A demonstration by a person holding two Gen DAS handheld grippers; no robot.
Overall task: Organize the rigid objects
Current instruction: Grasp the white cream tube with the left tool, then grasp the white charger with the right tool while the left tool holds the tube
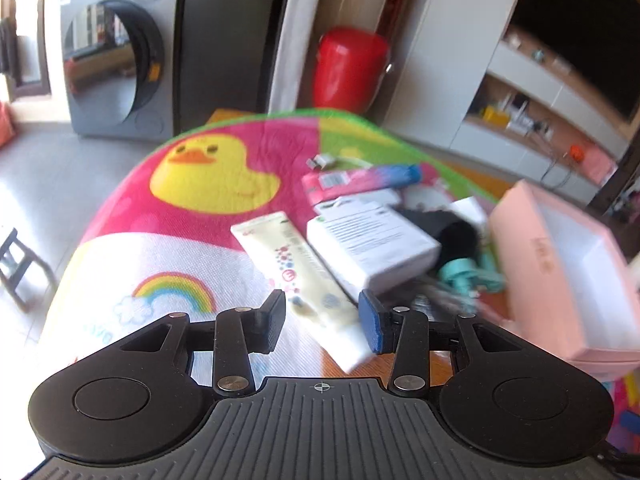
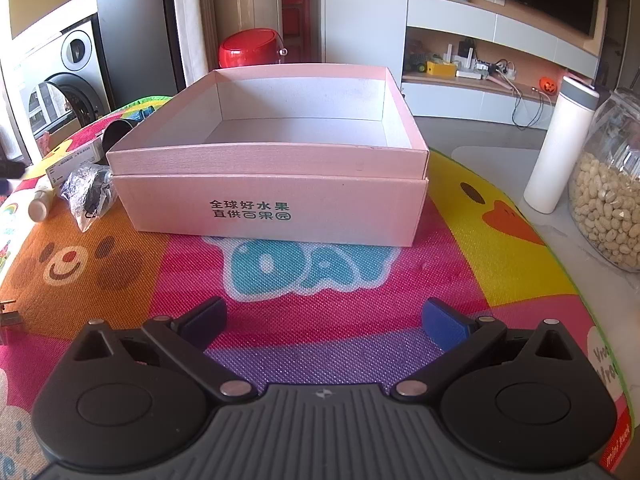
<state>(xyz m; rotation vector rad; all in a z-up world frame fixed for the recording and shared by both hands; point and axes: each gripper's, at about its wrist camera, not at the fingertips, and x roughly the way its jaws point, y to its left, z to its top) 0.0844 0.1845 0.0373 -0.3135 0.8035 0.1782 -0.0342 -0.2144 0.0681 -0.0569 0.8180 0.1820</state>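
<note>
Crowding pink box (image 2: 276, 196): bagged clutter (image 2: 89, 194), thermos (image 2: 560, 144).

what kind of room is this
Most likely a home living area: a washing machine by the wall, a TV shelf unit with clutter, and a children's play mat covering the table.

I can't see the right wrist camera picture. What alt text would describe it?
An open, empty pink cardboard box with green Chinese lettering sits on a colourful cartoon play mat, straight ahead of the right gripper, whose jaws stand wide open and hold nothing. A white bottle and a glass jar of nuts stand to the right; a crinkled plastic bag lies left of the box.
</note>
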